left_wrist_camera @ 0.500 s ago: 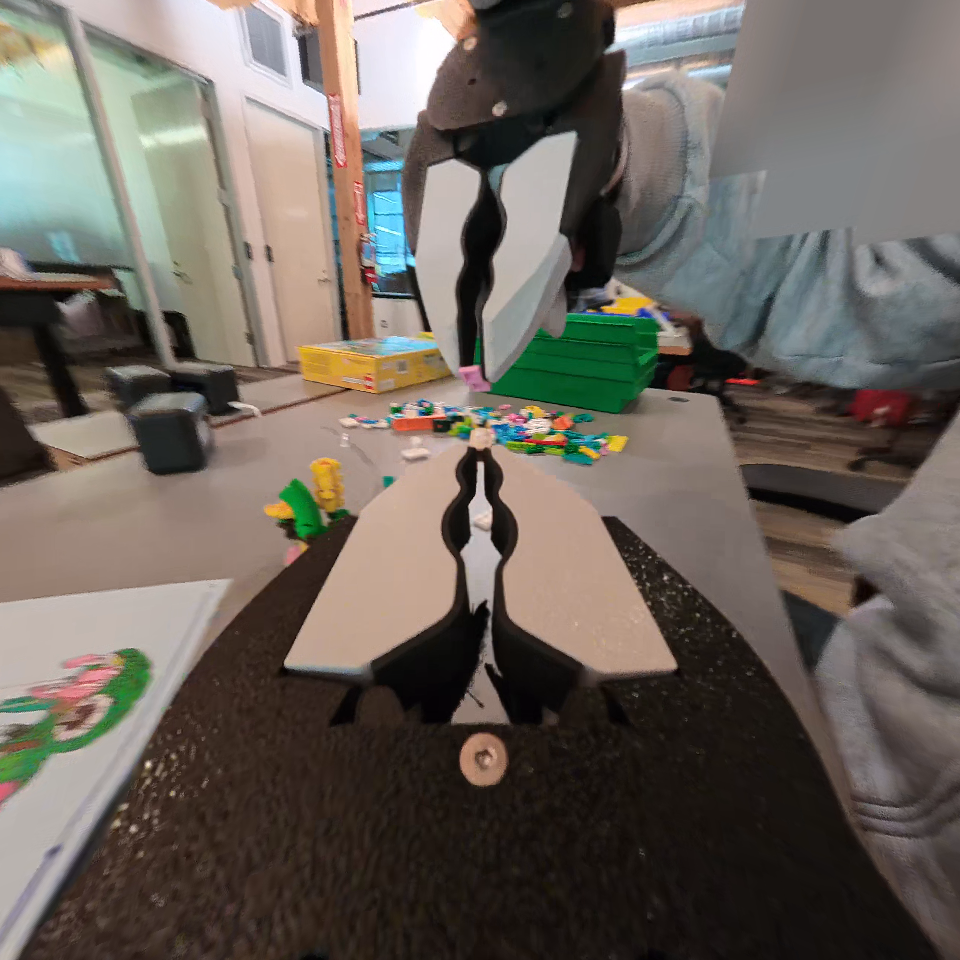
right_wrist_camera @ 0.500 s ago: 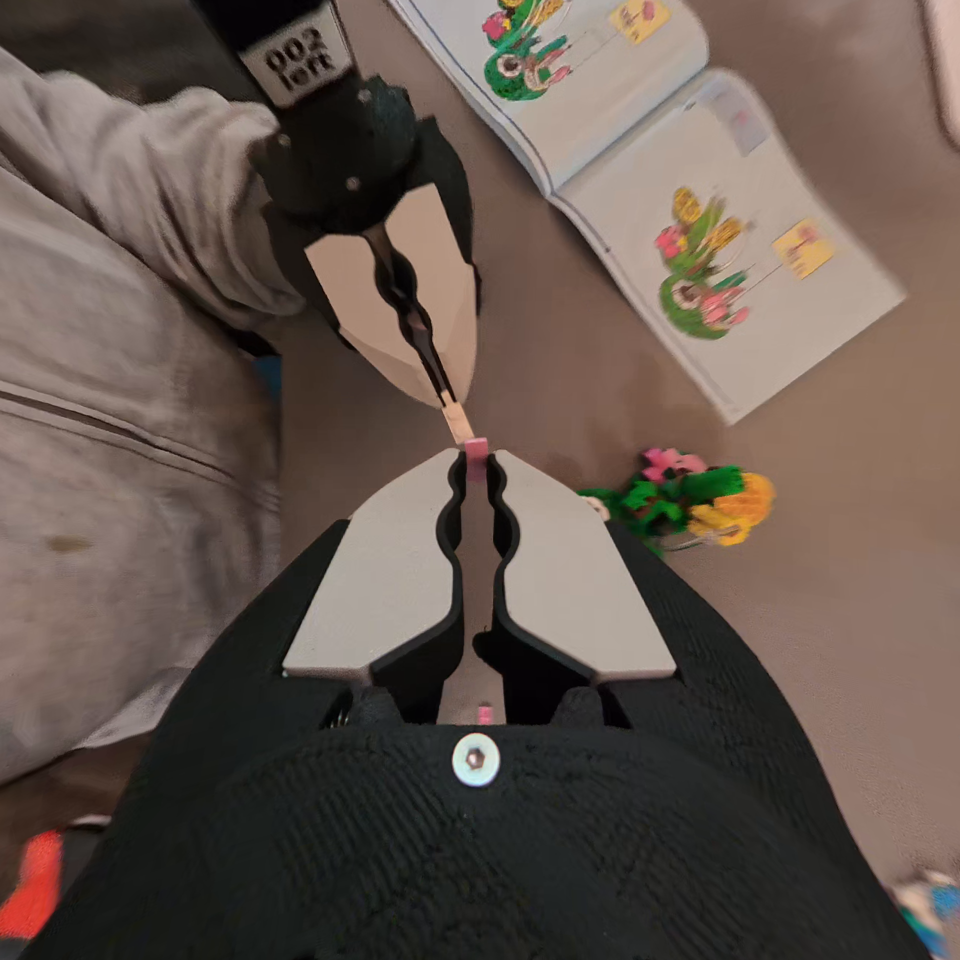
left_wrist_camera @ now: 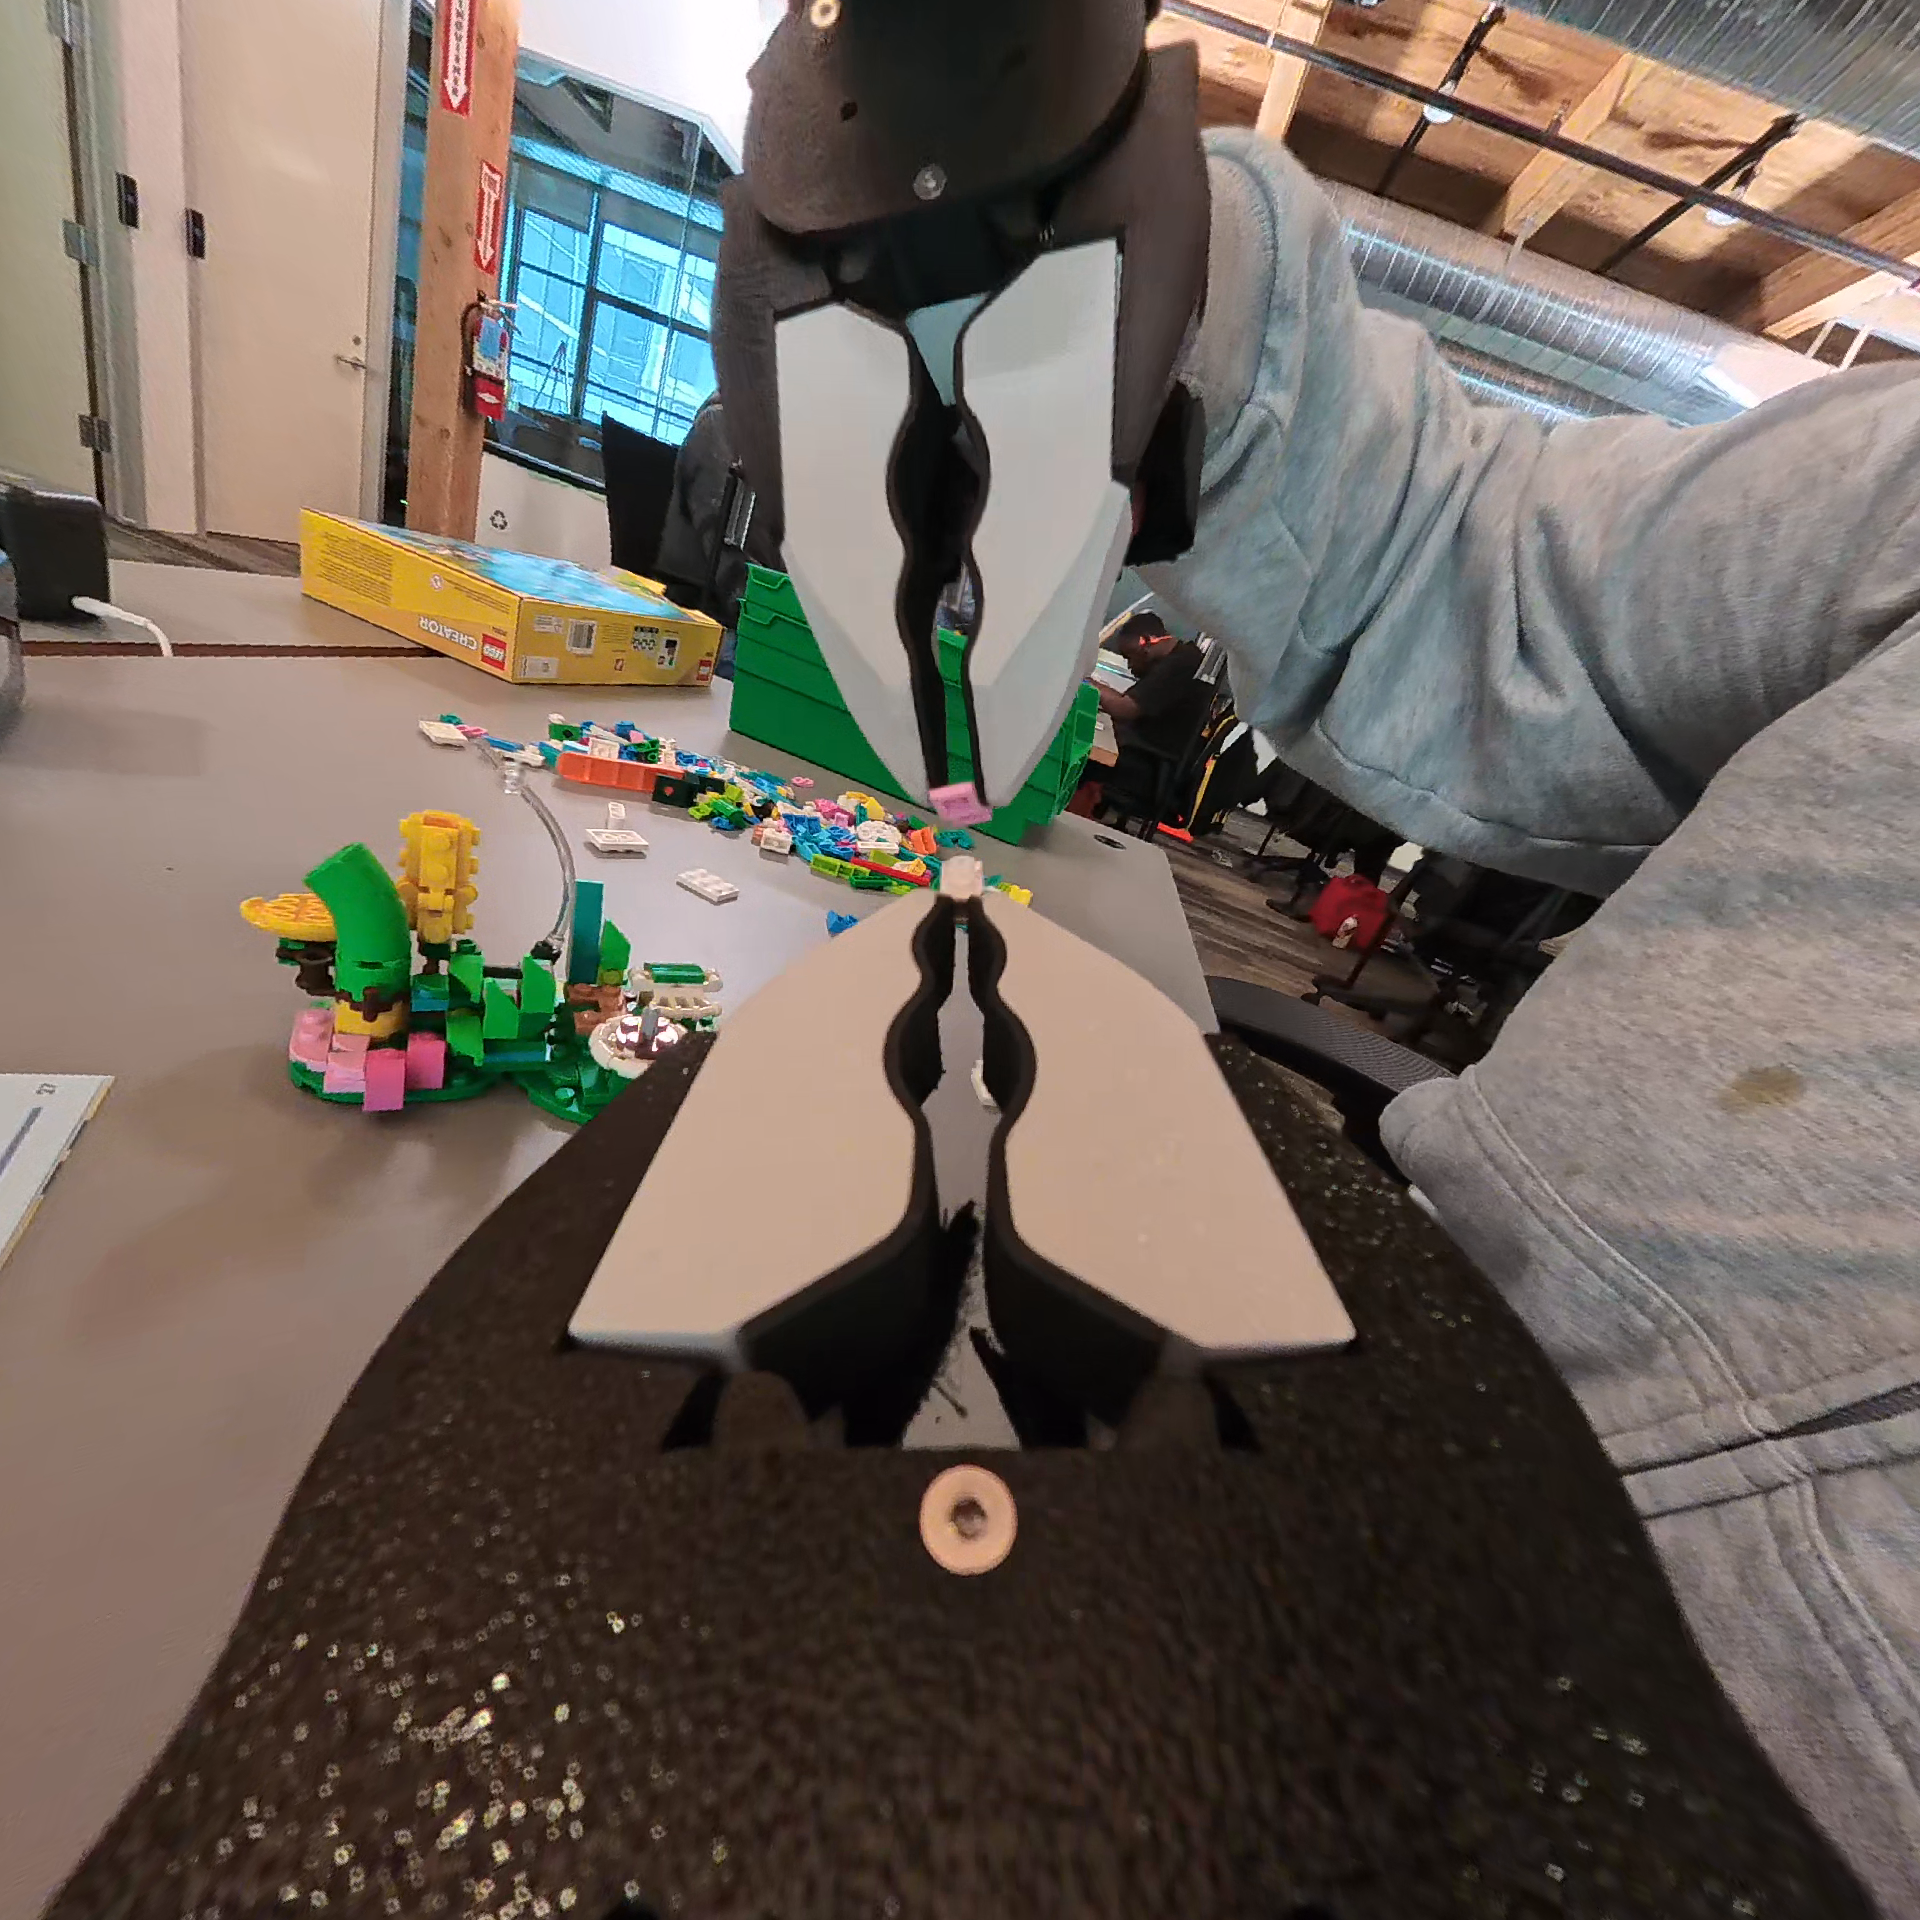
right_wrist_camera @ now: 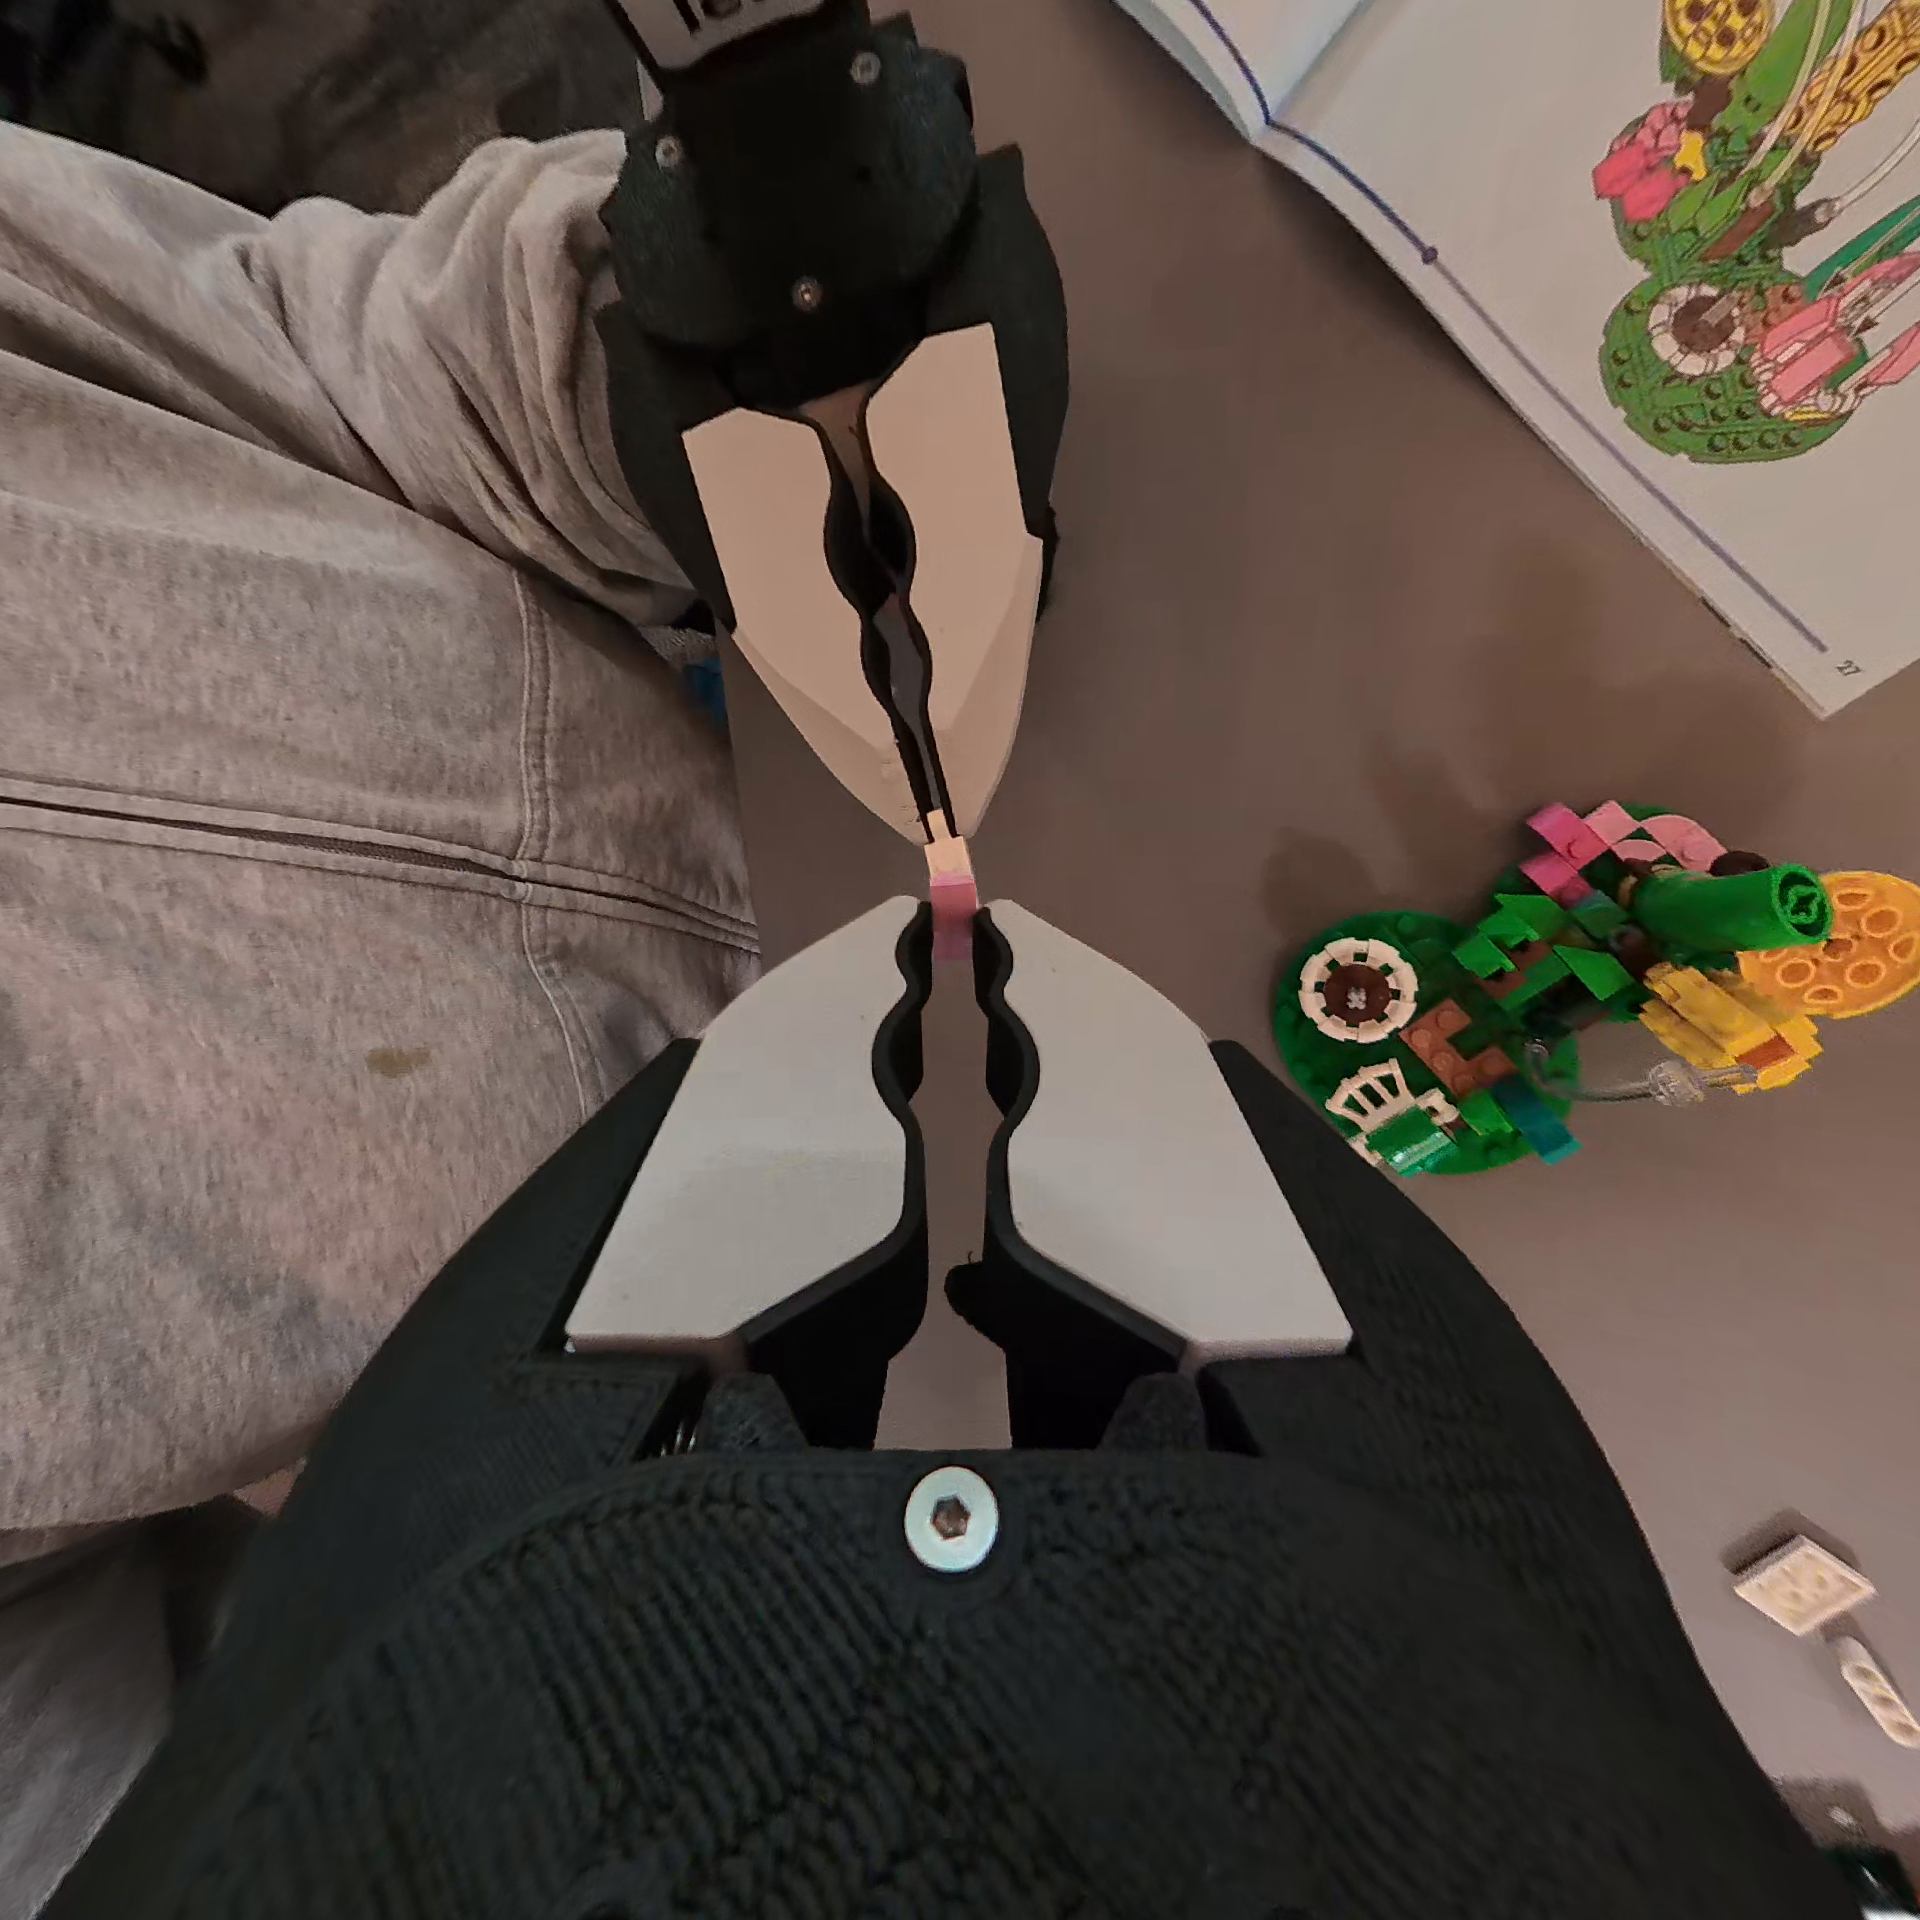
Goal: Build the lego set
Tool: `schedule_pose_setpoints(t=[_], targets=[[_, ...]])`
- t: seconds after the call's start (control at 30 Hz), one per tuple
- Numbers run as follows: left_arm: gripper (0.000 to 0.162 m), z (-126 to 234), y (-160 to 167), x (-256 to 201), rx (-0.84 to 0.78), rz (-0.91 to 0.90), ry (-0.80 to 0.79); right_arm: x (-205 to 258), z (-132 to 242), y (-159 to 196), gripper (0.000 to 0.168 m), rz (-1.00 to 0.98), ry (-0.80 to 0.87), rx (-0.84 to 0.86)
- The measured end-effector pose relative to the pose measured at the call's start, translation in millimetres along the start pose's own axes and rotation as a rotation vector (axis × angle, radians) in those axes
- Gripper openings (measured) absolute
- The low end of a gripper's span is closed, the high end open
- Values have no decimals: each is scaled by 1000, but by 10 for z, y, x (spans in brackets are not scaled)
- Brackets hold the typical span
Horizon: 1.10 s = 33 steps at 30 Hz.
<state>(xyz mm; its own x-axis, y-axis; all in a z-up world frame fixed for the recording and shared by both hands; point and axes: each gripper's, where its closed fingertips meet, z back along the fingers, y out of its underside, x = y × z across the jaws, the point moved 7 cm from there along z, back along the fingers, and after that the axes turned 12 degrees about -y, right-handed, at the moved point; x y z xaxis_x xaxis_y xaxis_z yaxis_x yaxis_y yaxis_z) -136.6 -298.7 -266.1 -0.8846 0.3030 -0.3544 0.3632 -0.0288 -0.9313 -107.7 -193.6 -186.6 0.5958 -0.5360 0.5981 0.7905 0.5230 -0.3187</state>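
My left gripper (left_wrist_camera: 961, 902) is shut on a small white lego piece (left_wrist_camera: 961, 876) at its tips. My right gripper (right_wrist_camera: 951, 916) is shut on a small pink lego piece (right_wrist_camera: 953, 902). The two grippers point tip to tip above the table. In the right wrist view the white piece (right_wrist_camera: 948, 858), held by the left gripper (right_wrist_camera: 940, 826), seems to meet the pink one. In the left wrist view a small gap shows between it and the pink piece (left_wrist_camera: 958, 802), held by the right gripper (left_wrist_camera: 961, 784). The partly built green flower model (left_wrist_camera: 447, 987) (right_wrist_camera: 1558, 997) stands on the table beside them.
An open instruction booklet (right_wrist_camera: 1558, 364) lies beyond the model. A pile of loose bricks (left_wrist_camera: 779, 800), green bins (left_wrist_camera: 790, 675) and a yellow box (left_wrist_camera: 499, 592) are at the far side. A white plate (right_wrist_camera: 1803, 1584) lies near the right gripper. Grey sleeves (left_wrist_camera: 1558, 623) fill one side. The tips of both grippers are at nearly the same place. From either gripper's tips it is about 30 centimeters to the white plate (right_wrist_camera: 1803, 1584). The left camera catches it too, in the left wrist view (left_wrist_camera: 612, 836).
The two grippers have drawn closer and lined up, so the pink and white pieces are nearer each other. Both views have shifted and the model shows larger.
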Motion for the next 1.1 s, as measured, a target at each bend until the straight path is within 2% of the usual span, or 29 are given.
schedule_pose_setpoints(t=[0.47,1.1], targets=[[2,-4,4,-16,5,-1,29,15,-107,-25,6,16,17,83],[2,-10,4,-9,7,-2,25,7,-124,-18,6,37,27,73]])
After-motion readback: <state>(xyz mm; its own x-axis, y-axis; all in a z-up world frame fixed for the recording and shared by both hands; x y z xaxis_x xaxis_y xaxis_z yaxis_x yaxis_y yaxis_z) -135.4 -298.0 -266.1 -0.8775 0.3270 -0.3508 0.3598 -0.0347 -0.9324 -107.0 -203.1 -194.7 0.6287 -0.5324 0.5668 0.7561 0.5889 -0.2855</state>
